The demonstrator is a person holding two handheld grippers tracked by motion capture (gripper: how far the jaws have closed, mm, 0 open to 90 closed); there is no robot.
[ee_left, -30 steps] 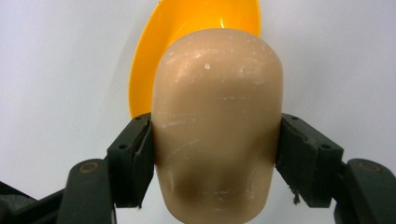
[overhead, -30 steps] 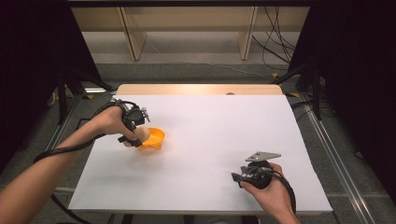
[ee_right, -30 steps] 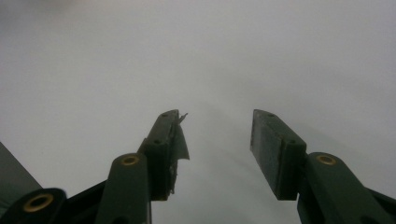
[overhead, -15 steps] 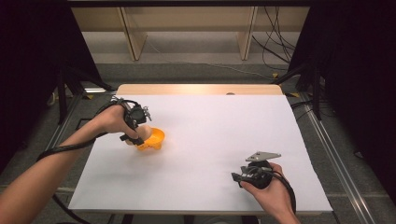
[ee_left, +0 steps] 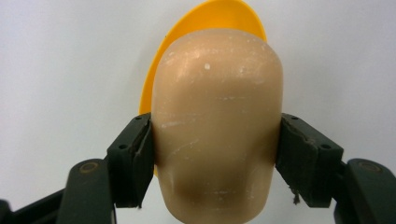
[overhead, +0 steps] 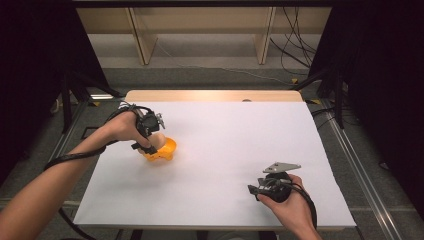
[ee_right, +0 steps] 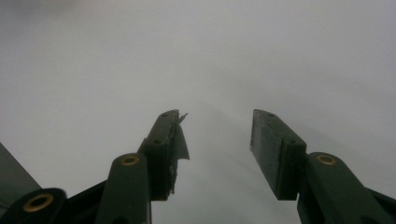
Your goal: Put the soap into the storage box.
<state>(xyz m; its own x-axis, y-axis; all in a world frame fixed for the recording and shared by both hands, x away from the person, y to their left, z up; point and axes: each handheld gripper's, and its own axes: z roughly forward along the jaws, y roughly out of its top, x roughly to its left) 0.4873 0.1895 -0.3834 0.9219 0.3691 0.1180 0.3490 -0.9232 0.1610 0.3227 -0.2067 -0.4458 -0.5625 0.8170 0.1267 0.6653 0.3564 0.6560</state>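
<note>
A smooth beige rounded block (ee_left: 217, 121) sits clamped between the two black jaws of my left gripper (ee_left: 215, 154), which is shut on it. Right behind it lies a small orange bowl (ee_left: 205, 18); the block hangs just over the bowl's near edge. In the high view the left gripper (overhead: 150, 141) and the beige block (overhead: 159, 140) are at the table's left, over the orange bowl (overhead: 166, 150). My right gripper (overhead: 251, 190) rests low at the front right, jaws open and pointing left. Its fingers (ee_right: 170, 149) have only white table between them.
The white table (overhead: 235, 135) has a wooden strip along its far edge. Beyond it a wooden shelf frame (overhead: 200, 35) stands on the floor, with cables (overhead: 295, 55) at the back right. Black curtains close both sides.
My left gripper with the beige block has shifted slightly toward the orange bowl. The right gripper has stayed still.
</note>
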